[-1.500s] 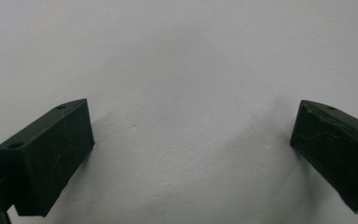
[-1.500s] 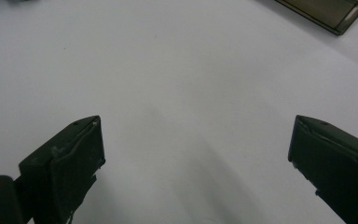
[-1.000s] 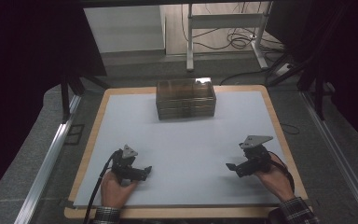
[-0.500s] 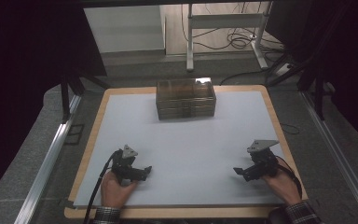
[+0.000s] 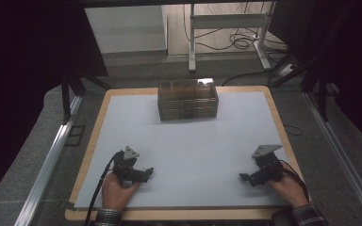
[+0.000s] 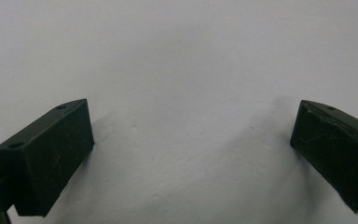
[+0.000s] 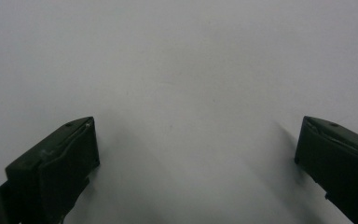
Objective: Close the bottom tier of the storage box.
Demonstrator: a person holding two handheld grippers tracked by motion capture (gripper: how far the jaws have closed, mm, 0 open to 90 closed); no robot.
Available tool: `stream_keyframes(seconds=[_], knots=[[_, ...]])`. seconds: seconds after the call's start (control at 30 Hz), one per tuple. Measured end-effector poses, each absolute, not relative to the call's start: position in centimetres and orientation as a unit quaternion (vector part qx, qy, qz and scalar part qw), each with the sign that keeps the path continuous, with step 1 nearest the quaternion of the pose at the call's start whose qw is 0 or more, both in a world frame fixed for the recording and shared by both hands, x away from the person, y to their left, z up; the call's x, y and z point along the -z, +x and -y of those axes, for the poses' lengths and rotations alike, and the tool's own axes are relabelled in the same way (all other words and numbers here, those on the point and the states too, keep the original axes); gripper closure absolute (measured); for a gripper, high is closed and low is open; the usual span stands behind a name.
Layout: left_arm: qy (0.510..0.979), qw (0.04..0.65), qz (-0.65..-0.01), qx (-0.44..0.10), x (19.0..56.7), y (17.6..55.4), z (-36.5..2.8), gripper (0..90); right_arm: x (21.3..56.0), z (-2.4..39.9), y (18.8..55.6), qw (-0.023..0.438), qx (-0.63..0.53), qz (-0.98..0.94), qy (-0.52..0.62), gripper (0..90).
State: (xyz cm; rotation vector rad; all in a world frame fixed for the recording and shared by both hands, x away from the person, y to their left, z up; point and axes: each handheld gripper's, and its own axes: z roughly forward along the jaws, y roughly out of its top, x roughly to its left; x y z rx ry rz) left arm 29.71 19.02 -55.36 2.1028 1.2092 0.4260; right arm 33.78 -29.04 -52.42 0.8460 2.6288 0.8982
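A stack of clear, brownish hard-plastic compartment boxes (image 5: 187,100) sits at the far middle of a white mat (image 5: 188,155) on a wood-edged table (image 5: 90,141); it looks rigid, smooth and fairly light, best taken by its short left and right ends. Beyond the table lie a dim floor and loose cables (image 5: 245,40). Near the table's front edge, well apart from the stack, the left gripper (image 5: 147,172) and right gripper (image 5: 243,177) rest on the mat, jaws spread wide and holding nothing.

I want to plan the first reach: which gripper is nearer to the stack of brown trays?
Left, slightly. The left gripper sits near the table's front, left of the stack of brown trays; the right gripper sits front-right, farther out.
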Motion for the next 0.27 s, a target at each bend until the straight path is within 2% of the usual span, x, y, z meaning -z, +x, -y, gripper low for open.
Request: stream_keyframes(seconds=[0.27], knots=[[0.805,0.333,-0.463,-0.164,55.36,29.7,-19.0,0.0,52.71,29.28,33.65,0.124,-0.321,-0.894,0.288,0.0]])
